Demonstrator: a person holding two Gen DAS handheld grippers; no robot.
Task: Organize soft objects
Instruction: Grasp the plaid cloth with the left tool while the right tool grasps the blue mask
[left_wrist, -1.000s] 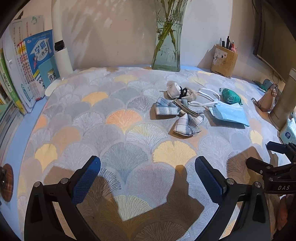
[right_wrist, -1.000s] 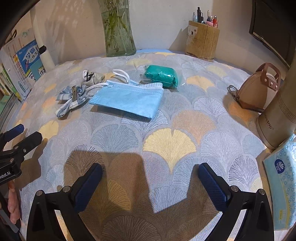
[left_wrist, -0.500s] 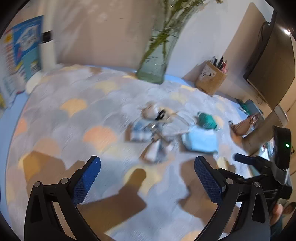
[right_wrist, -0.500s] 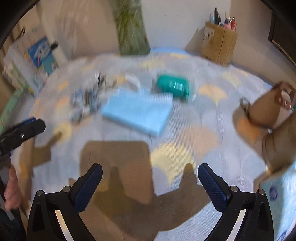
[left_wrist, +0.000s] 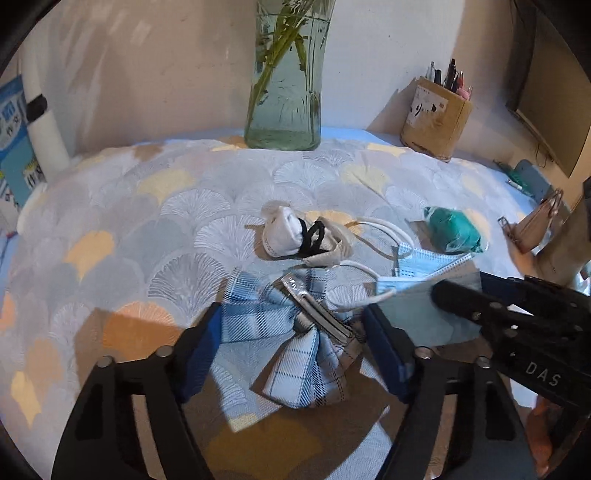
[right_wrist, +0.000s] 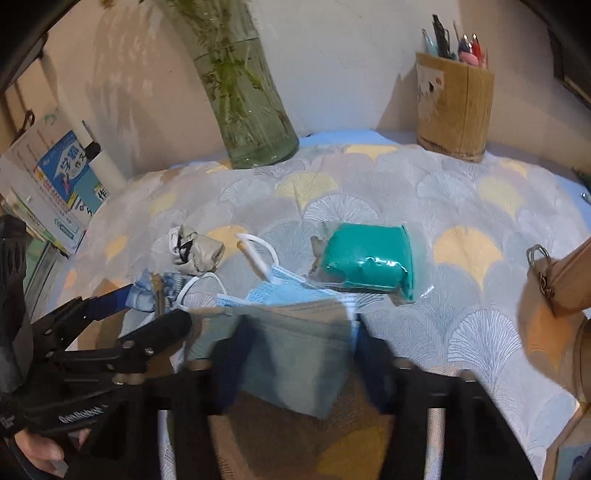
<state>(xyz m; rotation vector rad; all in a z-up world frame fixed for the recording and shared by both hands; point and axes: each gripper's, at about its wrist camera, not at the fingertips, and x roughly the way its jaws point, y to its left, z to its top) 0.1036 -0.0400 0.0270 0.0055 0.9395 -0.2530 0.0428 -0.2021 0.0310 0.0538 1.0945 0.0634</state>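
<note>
You are closing your left gripper (left_wrist: 291, 343) around the blue plaid bow (left_wrist: 284, 332), its metal clip facing up; the pads are flanking it, not visibly pressing. Your right gripper (right_wrist: 299, 354) is narrowing over the pale blue face mask (right_wrist: 295, 332), and whether the pads are pressing it cannot be told. Four soft things are lying mid-cloth: one bow, one mask, one rolled white sock (left_wrist: 284, 230), one green packet (right_wrist: 369, 260). One glass vase (left_wrist: 286, 74) is standing behind them.

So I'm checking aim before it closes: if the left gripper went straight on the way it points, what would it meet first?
Probably the plaid bow hair clip: it lies between the closing jaws of the left gripper, whose pads look just clear of it.
</note>
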